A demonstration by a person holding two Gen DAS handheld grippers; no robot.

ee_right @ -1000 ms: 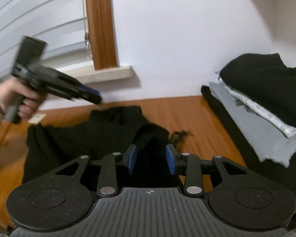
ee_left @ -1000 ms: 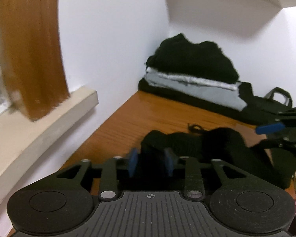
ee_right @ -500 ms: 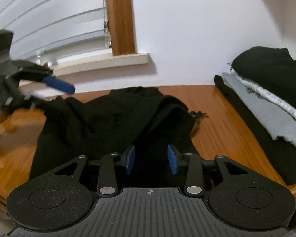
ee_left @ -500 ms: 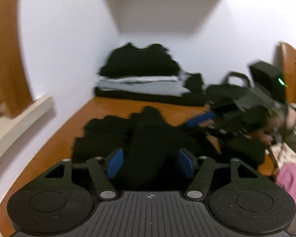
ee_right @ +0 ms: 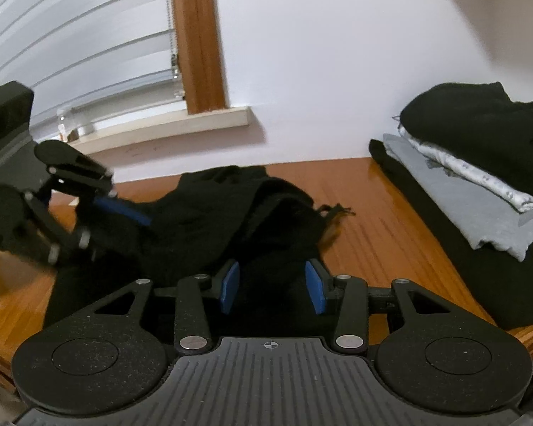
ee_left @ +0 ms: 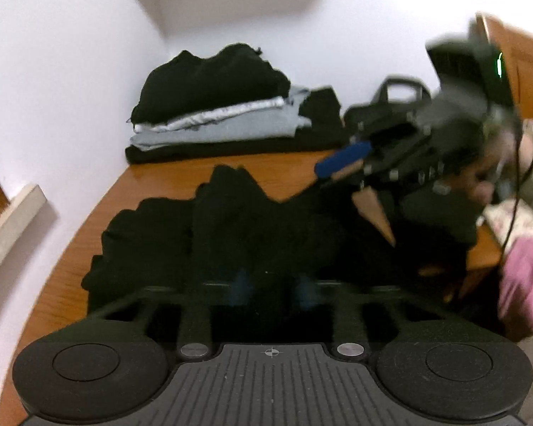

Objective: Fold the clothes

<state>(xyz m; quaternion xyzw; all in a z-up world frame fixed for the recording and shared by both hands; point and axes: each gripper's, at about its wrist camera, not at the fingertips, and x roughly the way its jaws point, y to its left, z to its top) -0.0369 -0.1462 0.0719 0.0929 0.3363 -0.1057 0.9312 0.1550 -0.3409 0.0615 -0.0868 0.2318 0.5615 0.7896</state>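
A crumpled black garment [ee_left: 252, 227] [ee_right: 209, 220] lies across the wooden table [ee_left: 174, 177] [ee_right: 380, 213]. My left gripper [ee_left: 272, 284] [ee_right: 138, 216] points down into the garment's near edge and is shut on a fold of it; its pads are blurred in its own view. My right gripper [ee_right: 272, 285] [ee_left: 323, 174] has a thick bunch of the same garment filling the gap between its blue pads [ee_right: 229, 285]. The cloth rises toward its tips in the left wrist view. A person's hand [ee_left: 486, 181] holds it.
A stack of folded clothes [ee_left: 213, 113] [ee_right: 479, 177], black, white and grey, sits at the table's far corner against white walls. A black bag [ee_left: 401, 88] stands beside it. A window sill [ee_right: 160, 127] runs along one side. Pink cloth [ee_left: 526, 277] lies off the table edge.
My left gripper swung across the garment, spread its jaws wide, then closed down on the cloth. My right gripper sank slightly and its jaws stand a little wider on the bunch.
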